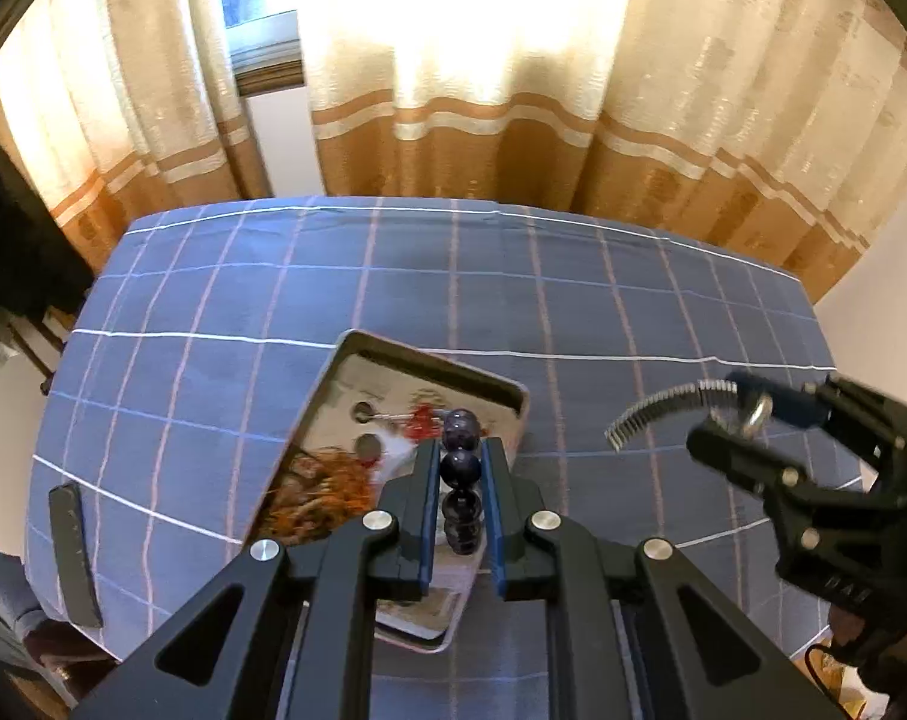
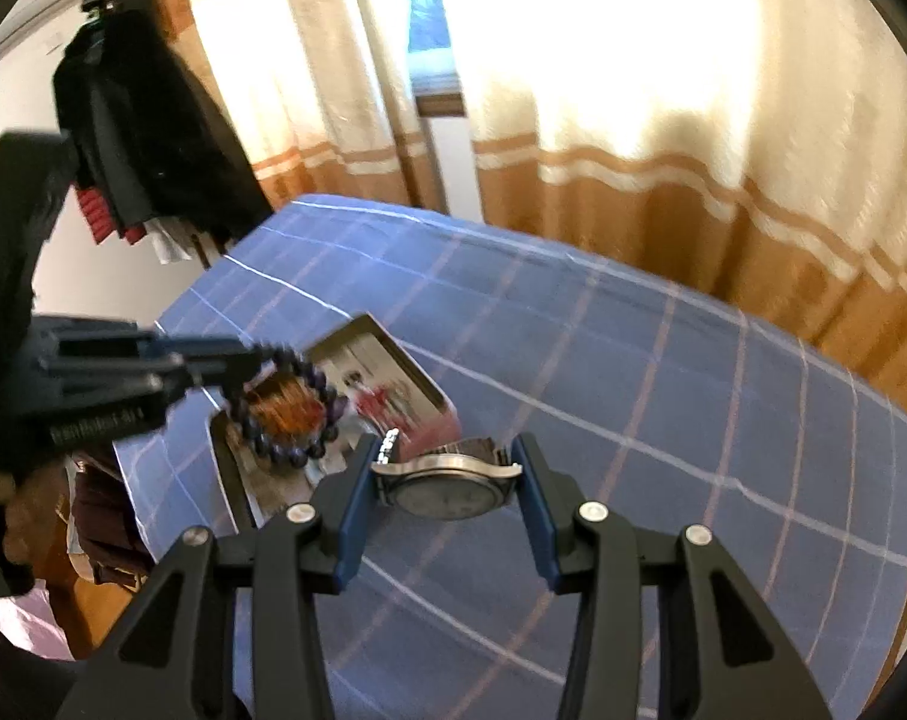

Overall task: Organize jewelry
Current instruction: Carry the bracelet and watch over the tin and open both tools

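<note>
My left gripper (image 1: 460, 462) is shut on a dark purple bead bracelet (image 1: 460, 468) and holds it above an open metal tin (image 1: 393, 354). The tin holds orange threads (image 1: 327, 486), a red trinket (image 1: 422, 419) and small round pieces. In the right wrist view the bracelet (image 2: 291, 414) hangs as a ring from the left gripper (image 2: 255, 360) over the tin (image 2: 393, 354). My right gripper (image 2: 447, 474) is shut on a silver wristwatch (image 2: 447, 483), held in the air right of the tin. In the left wrist view the watch band (image 1: 663, 405) sticks out of the right gripper (image 1: 729, 414).
The table is covered by a blue checked cloth (image 1: 513, 288). A dark flat bar (image 1: 75, 546) lies near the table's left edge. Curtains (image 1: 453, 90) hang behind the table. Dark clothes (image 2: 147, 120) hang at the far left.
</note>
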